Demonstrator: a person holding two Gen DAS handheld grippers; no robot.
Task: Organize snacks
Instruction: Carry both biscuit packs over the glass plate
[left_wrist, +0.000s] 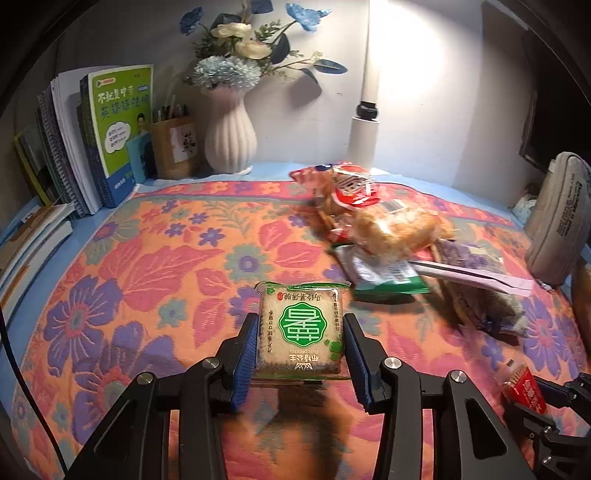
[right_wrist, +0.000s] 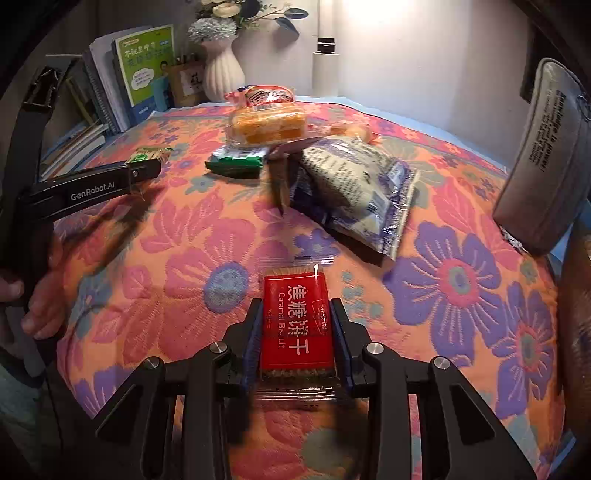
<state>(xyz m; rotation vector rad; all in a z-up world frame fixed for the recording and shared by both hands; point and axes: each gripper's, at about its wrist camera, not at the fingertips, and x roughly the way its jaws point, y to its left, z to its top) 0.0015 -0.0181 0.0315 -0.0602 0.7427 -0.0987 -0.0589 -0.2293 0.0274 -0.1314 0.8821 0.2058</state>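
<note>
- Snacks lie on a floral orange, pink and purple cloth (left_wrist: 147, 266) that covers the desk; a loose heap of them sits toward the far right part of it.
- Left gripper (left_wrist: 301, 345) is clamped on a square clear-wrapped rice cake with a green seal label (left_wrist: 303, 326), blue pads pressed to both sides, held above the cloth.
- Right gripper (right_wrist: 297, 332) grips a red caramel biscuit packet (right_wrist: 295, 325) by its long sides, also clear of the cloth.
- In the heap, an orange-yellow cake in clear wrap (right_wrist: 267, 125) rests on top of a green foil packet (right_wrist: 236, 160); a red-labelled bread bag (left_wrist: 351, 188) lies behind, and a blue-and-white printed pouch (right_wrist: 354, 188) leans just beside them.
- A brown pen cup (left_wrist: 173, 146) at the back holds pens; a white ribbed vase (left_wrist: 231, 136) beside it holds blue and cream flowers.
- Books (left_wrist: 110, 133) stand along the left rear edge, a grey zip pencil case (right_wrist: 546, 147) is propped at the right edge.
- Centre and left of the cloth are bare, with open room around both grippers.
</note>
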